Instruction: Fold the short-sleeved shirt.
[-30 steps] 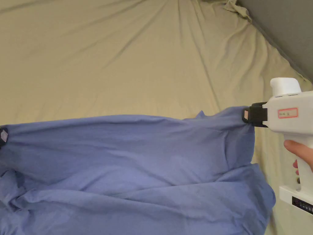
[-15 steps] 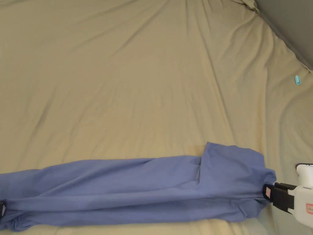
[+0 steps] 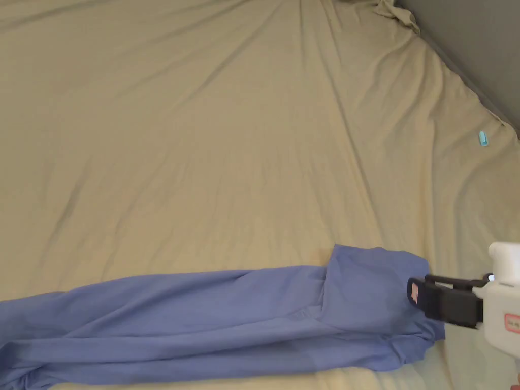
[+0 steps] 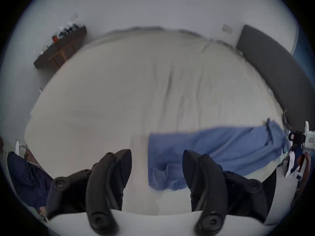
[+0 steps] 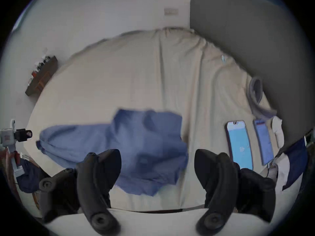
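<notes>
The right gripper (image 5: 157, 156) hangs with its jaws spread wide and nothing between them, just above the sleeve end of the blue shirt (image 3: 228, 315); in the head view it (image 3: 414, 294) hovers at the garment's right end, apart from the cloth as far as can be judged. The left gripper (image 4: 156, 156) is spread the same way, empty, over the opposite end of the shirt, where the hem lies doubled.

The shirt rests along the near edge of the bed (image 3: 203, 127), folded lengthwise into a long narrow band that runs from the near left toward the near right, with a sleeve flap standing out on the far side at its right end.

The cloth looks thin, soft and light, so it will likely sag and slide on the sheet unless both layers are pinched together. The best hold seems to be the two corners of one short end, taken through all layers.

Two phones (image 5: 238, 146) lie toward the headboard (image 5: 255, 35) side.
</notes>
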Demonstrator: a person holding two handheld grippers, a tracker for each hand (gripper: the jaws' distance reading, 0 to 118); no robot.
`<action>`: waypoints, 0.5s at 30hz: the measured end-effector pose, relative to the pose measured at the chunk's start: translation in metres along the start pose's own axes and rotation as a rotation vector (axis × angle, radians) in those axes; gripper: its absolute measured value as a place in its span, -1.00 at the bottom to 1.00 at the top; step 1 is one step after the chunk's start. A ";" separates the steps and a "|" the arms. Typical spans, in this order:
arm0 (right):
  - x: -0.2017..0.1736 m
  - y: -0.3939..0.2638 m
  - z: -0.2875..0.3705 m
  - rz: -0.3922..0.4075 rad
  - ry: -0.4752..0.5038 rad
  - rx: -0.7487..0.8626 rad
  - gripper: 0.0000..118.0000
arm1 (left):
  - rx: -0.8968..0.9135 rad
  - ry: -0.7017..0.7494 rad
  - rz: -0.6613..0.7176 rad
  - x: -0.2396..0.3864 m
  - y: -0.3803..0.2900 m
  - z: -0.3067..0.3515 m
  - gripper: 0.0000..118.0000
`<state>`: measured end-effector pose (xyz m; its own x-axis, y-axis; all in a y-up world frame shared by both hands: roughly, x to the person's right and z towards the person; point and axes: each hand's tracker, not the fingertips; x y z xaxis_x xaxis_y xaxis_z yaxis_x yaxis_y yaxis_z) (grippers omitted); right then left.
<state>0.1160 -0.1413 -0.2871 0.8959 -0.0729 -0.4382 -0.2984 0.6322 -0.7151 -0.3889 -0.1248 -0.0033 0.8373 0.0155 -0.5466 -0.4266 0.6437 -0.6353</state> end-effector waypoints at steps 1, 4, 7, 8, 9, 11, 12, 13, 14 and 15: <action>-0.009 0.009 0.014 0.002 0.005 0.061 0.66 | 0.073 0.005 -0.003 0.002 0.012 0.016 0.22; -0.027 0.035 0.033 0.023 0.024 0.203 0.63 | 0.273 0.034 -0.072 0.014 0.038 0.058 0.23; -0.045 0.048 0.043 0.071 0.032 0.307 -0.94 | 0.440 0.127 -0.178 0.030 0.050 0.077 -1.00; -0.051 0.052 0.042 0.080 0.022 0.318 -0.96 | 0.413 0.104 -0.168 0.030 0.059 0.074 -1.00; -0.053 0.052 0.042 0.075 0.005 0.347 -0.96 | 0.446 0.080 -0.120 0.028 0.064 0.076 -1.00; -0.057 0.055 0.043 0.077 0.045 0.320 -0.96 | 0.386 0.003 -0.110 0.027 0.069 0.070 -1.00; -0.058 0.055 0.043 0.070 0.053 0.324 -0.96 | 0.395 0.023 -0.120 0.030 0.068 0.069 -1.00; -0.056 0.052 0.039 0.065 0.059 0.329 -0.96 | 0.387 0.025 -0.142 0.031 0.067 0.067 -1.00; -0.056 0.052 0.039 0.064 0.067 0.324 -0.96 | 0.367 0.014 -0.150 0.031 0.066 0.065 -1.00; -0.055 0.052 0.039 0.063 0.069 0.321 -0.96 | 0.342 -0.022 -0.144 0.030 0.066 0.064 -1.00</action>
<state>0.0636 -0.0744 -0.2789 0.8513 -0.0711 -0.5198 -0.2238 0.8469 -0.4824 -0.3706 -0.0331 -0.0268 0.8891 -0.0798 -0.4507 -0.1683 0.8587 -0.4840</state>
